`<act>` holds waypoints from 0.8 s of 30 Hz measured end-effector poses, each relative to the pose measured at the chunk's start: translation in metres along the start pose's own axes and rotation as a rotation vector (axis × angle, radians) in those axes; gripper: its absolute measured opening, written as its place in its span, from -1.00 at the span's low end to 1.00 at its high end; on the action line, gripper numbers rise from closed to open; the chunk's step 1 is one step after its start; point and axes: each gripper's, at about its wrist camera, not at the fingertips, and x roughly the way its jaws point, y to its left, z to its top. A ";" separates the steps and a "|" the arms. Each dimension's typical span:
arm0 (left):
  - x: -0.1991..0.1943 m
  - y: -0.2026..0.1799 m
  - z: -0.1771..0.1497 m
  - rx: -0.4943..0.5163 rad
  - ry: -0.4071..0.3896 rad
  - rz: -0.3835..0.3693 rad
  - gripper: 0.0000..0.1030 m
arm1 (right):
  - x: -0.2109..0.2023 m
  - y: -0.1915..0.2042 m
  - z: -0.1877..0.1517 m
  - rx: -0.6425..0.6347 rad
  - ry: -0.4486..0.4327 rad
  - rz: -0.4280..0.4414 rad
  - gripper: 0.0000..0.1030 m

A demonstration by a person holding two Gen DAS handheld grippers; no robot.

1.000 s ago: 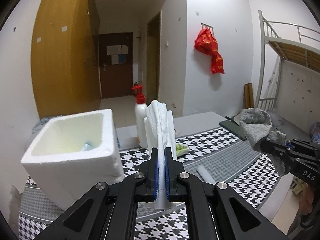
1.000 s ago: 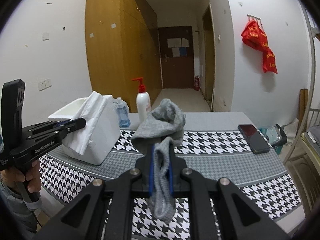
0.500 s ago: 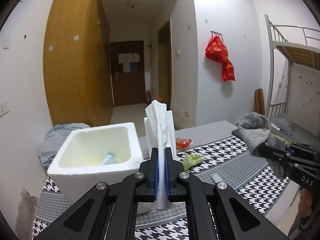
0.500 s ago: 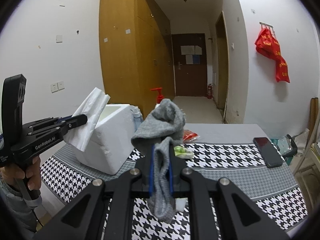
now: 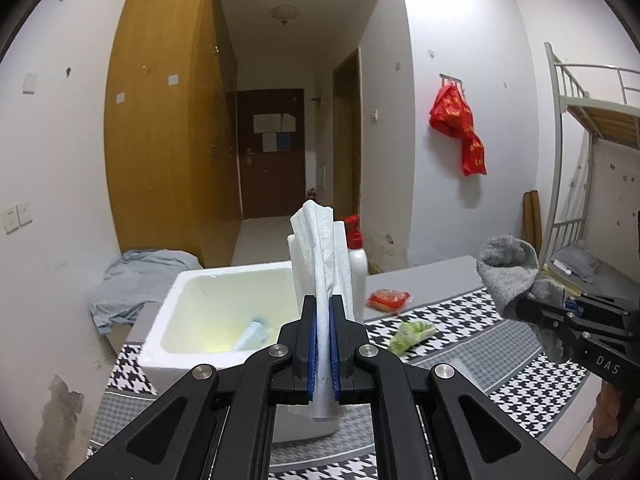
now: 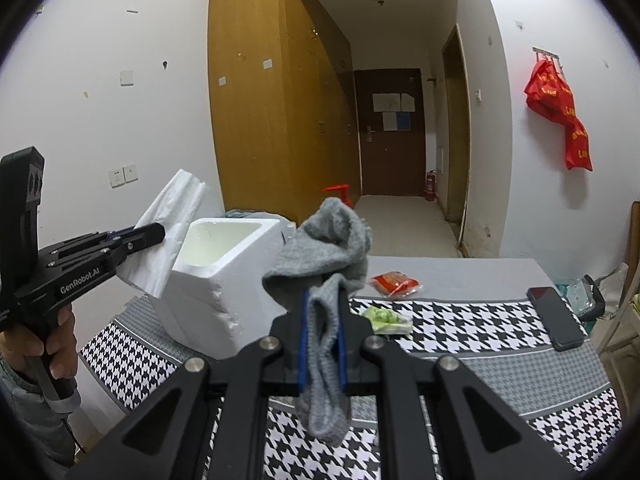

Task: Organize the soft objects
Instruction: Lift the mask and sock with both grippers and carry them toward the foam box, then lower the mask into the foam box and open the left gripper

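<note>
At frame centre, the left gripper [image 5: 323, 344] is clamping a limp, featherweight white tissue [image 5: 320, 256] mid-fold, while the right gripper [image 6: 322, 344] is pinching a floppy grey sock [image 6: 326, 248] at its bunched middle.

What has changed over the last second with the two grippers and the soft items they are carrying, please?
Both grippers rose and drew closer to the foam box; its opening now shows more fully in both views. Nothing was picked up or released. The left gripper stays shut on the white tissue, the right gripper on the grey sock. The snack packets and phone lie unmoved on the tablecloth.
</note>
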 end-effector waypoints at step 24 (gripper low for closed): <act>0.009 0.051 0.005 -0.047 0.024 0.123 -0.89 | 0.047 0.057 0.032 -0.065 0.025 0.143 -0.72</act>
